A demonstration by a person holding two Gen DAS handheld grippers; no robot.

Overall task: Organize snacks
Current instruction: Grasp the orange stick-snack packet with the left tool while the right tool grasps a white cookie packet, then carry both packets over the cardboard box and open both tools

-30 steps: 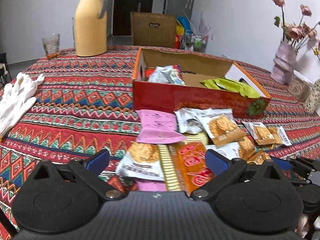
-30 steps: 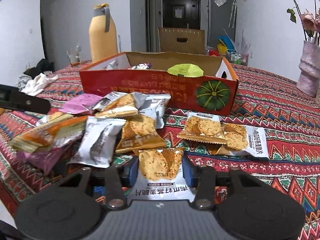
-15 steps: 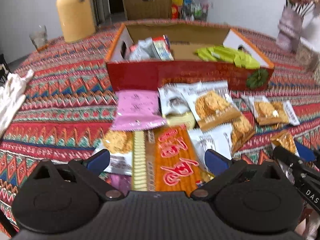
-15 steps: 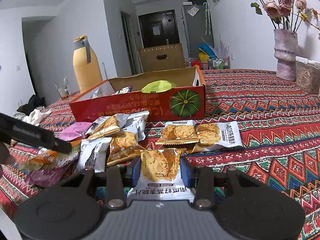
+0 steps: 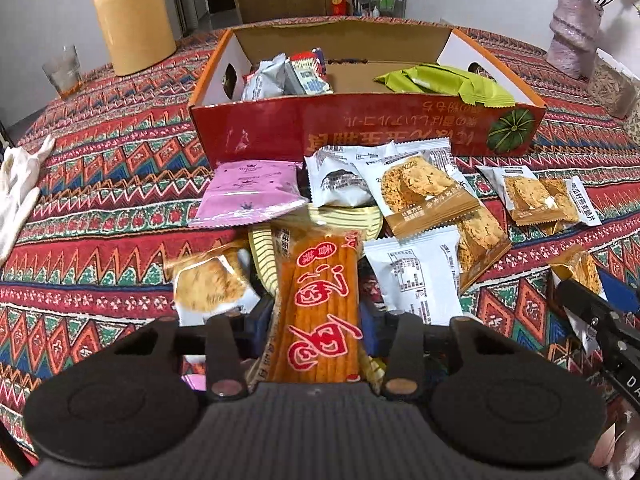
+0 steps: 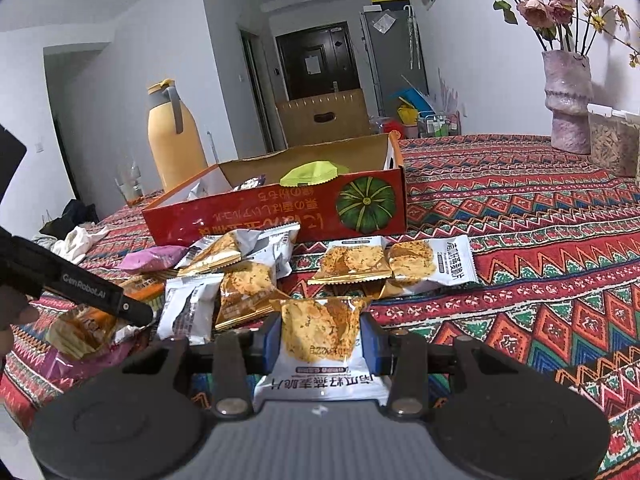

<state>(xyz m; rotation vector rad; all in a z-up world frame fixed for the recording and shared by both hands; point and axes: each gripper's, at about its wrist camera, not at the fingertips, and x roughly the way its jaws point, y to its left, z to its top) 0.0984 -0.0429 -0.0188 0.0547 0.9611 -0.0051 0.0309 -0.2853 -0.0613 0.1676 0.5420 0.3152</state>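
A pile of snack packets lies on the patterned tablecloth in front of an open red cardboard box (image 5: 360,136) (image 6: 260,216) that holds green and grey packets. My left gripper (image 5: 316,322) points down into the pile, and its jaws are closing on a long orange snack pack (image 5: 320,292), with the blue pads against both its sides. My right gripper (image 6: 320,340) is shut on a white cracker packet (image 6: 316,332) and holds it just above the cloth, right of the pile. A pink packet (image 5: 252,196) and several cracker packets (image 5: 424,196) lie nearer the box.
A yellow thermos jug (image 5: 132,20) and a glass (image 5: 62,70) stand at the back left. White gloves (image 5: 20,184) lie at the left edge. A vase of flowers (image 6: 568,108) and a clear container (image 6: 612,148) stand at the far right.
My left gripper moved forward and tipped down over the pile, and its wide-open jaws came together around the orange pack. My right gripper rolled and shifted sideways, still holding the cracker packet.
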